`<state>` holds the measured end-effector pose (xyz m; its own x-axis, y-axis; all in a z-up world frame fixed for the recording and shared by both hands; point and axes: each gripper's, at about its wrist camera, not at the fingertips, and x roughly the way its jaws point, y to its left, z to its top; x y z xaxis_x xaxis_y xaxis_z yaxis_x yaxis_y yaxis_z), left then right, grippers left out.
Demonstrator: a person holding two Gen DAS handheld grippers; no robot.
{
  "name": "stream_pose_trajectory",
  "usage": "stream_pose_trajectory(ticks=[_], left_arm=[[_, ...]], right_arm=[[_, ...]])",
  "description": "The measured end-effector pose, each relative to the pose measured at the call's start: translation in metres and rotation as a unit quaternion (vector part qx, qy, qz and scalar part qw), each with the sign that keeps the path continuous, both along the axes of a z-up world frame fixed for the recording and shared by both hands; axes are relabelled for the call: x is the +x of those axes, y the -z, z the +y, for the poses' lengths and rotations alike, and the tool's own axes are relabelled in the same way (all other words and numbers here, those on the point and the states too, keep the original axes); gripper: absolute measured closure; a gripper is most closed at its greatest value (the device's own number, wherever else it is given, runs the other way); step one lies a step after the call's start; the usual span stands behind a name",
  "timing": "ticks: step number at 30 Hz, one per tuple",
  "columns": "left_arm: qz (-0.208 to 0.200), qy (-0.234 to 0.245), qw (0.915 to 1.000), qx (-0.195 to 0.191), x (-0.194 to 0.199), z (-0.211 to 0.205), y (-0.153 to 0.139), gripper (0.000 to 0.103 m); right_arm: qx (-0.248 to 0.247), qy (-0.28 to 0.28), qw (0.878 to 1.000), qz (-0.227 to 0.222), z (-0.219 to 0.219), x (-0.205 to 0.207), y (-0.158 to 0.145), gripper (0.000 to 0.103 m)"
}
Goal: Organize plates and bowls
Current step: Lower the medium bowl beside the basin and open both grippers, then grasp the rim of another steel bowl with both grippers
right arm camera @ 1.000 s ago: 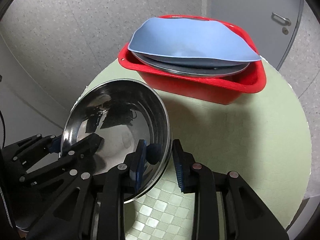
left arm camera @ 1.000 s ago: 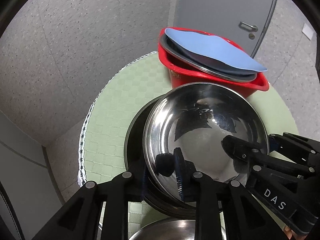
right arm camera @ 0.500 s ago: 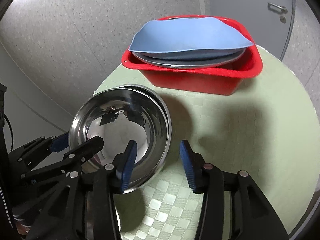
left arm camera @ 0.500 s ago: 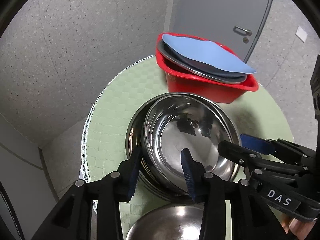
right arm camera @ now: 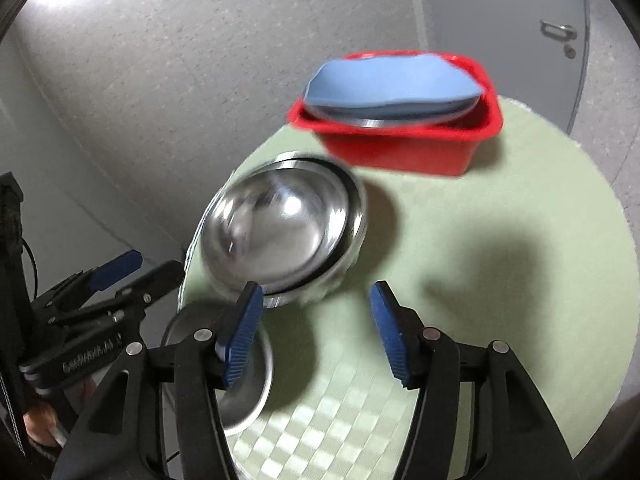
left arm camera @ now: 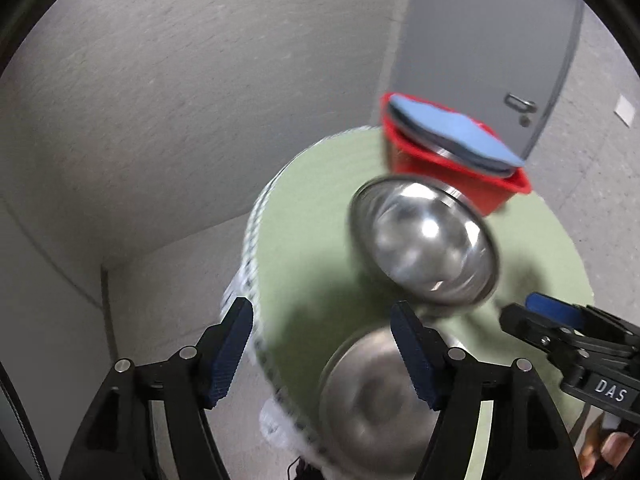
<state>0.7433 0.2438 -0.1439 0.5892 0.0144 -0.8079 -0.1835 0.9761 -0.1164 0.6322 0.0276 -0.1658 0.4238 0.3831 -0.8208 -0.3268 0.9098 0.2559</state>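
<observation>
A stack of steel bowls (left arm camera: 424, 240) (right arm camera: 284, 236) sits on the round green table (left arm camera: 320, 216) (right arm camera: 500, 220). A smaller steel bowl (left arm camera: 368, 400) (right arm camera: 248, 380) sits nearer, at the table's front left edge. My left gripper (left arm camera: 326, 354) is open and empty, pulled back above the table's left edge. My right gripper (right arm camera: 316, 336) is open and empty, just short of the bowl stack. A red tub (left arm camera: 452, 168) (right arm camera: 400, 144) at the back holds plates topped by a blue plate (left arm camera: 452, 132) (right arm camera: 392, 80).
The table's left edge drops to grey floor (left arm camera: 180, 120). A grey door (left arm camera: 492, 40) stands behind the tub. The other gripper shows at the right in the left wrist view (left arm camera: 568, 340) and at the left in the right wrist view (right arm camera: 100, 292).
Both grippers let go of the top steel bowl, opened wide and drew back. The bowl now rests in the stack.
</observation>
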Motion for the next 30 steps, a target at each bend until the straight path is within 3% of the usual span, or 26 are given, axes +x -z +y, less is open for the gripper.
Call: stream_pose_trajectory(ticks=[7, 10, 13, 15, 19, 30], left_arm=[[0.038, -0.021, 0.9989, -0.016, -0.029, 0.000, 0.026, 0.041], [0.052, -0.017, 0.9983, -0.021, -0.030, -0.005, 0.032, 0.050], [0.060, -0.007, 0.9977, -0.030, -0.027, -0.008, 0.038, 0.067], [0.066, 0.007, 0.9972, -0.035, -0.027, -0.012, 0.040, 0.091], [0.056, 0.027, 0.9975, -0.035, -0.026, -0.015, 0.038, 0.092], [-0.010, 0.071, 0.9970, -0.028, -0.038, -0.041, -0.019, 0.093]], right_arm=[[0.011, -0.030, 0.998, 0.049, 0.012, -0.020, 0.035, 0.045], [0.014, -0.041, 0.997, 0.060, 0.018, -0.024, 0.044, 0.045], [0.016, -0.050, 0.996, 0.069, 0.024, -0.027, 0.050, 0.049], [0.016, -0.058, 0.995, 0.076, 0.028, -0.029, 0.053, 0.063], [0.020, -0.063, 0.994, 0.083, 0.031, -0.032, 0.055, 0.079], [0.034, -0.044, 0.997, 0.049, -0.002, -0.048, 0.005, 0.078]])
